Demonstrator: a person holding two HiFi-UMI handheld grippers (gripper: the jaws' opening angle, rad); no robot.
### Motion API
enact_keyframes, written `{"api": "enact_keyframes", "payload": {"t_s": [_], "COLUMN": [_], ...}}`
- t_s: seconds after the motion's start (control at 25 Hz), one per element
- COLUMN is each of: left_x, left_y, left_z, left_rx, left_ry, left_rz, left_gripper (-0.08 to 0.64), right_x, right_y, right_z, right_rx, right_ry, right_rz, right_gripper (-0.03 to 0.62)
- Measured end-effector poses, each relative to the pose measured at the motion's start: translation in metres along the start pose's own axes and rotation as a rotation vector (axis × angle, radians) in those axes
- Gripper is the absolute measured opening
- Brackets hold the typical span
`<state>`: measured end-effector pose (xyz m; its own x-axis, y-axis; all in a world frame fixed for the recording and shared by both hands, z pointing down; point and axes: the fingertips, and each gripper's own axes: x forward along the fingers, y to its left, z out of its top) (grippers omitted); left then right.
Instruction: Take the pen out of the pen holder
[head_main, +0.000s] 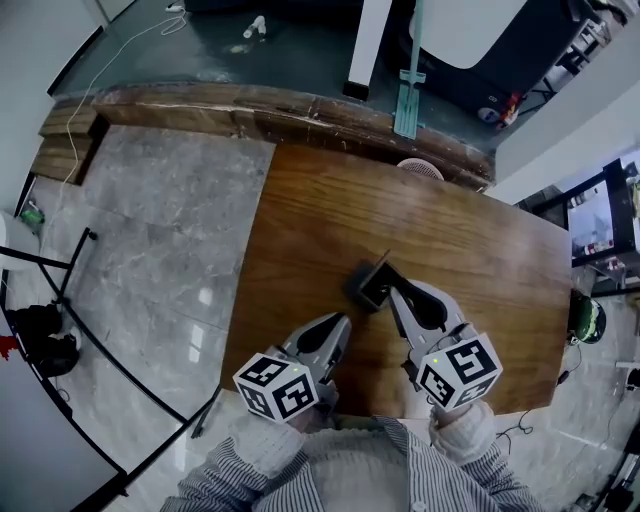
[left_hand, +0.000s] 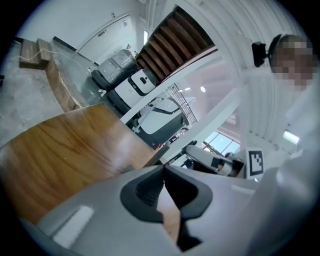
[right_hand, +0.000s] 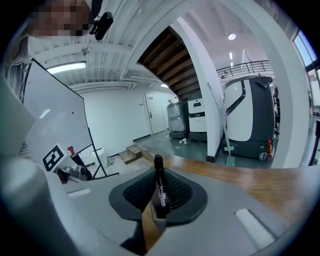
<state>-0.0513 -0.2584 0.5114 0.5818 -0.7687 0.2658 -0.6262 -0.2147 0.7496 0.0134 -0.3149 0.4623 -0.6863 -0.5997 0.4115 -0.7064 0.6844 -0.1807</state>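
Head view: pen holder (head_main: 370, 287) mid-desk (head_main: 480, 250); right claw (head_main: 392, 288) tips at it; left claw (head_main: 338, 330) just beside, nearer desk edge.
Left gripper view: left claw tips pressed together, nothing between.
Right gripper view: right claw narrow, clamping upright black pen (right_hand: 159, 181); pen's lower end at pen holder.

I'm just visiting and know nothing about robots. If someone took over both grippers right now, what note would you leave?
Left gripper: jaws shut, empty, over the table beside the right one.
Right gripper: jaws shut on the black pen, which stands upright between them.
Pen holder: dark, on the table just ahead of the right gripper.
Done: pen grasped.
Left to do: lift the pen clear; its lower end looks close to the holder's mouth, so I can't confirm it is out.
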Motion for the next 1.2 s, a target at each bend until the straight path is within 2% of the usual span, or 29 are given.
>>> {"api": "enact_keyframes", "payload": {"t_s": [0.12,0.24,0.6,1.0,1.2], "left_x": [-0.004,-0.006,-0.016,-0.021,-0.022], "left_y": [-0.014,-0.027,-0.055,-0.070,-0.077], "left_z": [0.011,0.018,0.020,0.010,0.013], "left_rx": [0.040,0.048,0.143,0.169,0.191], "left_ry": [-0.011,-0.020,-0.004,0.033,0.028], "left_rz": [-0.022,-0.039,-0.048,-0.047,-0.063], "left_gripper": [0.008,0.008,0.008,0.008,0.008], "right_x": [-0.013,-0.027,-0.069,-0.094,-0.096], "right_y": [0.002,0.003,0.019,0.030,0.038], "right_z": [0.013,0.022,0.038,0.033,0.030], "right_rx": [0.009,0.033,0.131,0.208,0.205], "right_ry": [-0.040,-0.086,-0.193,-0.249,-0.241], "right_rz": [-0.014,-0.024,-0.007,0.012,0.018], "right_gripper": [0.046,0.046,0.046,0.046,0.046]}}
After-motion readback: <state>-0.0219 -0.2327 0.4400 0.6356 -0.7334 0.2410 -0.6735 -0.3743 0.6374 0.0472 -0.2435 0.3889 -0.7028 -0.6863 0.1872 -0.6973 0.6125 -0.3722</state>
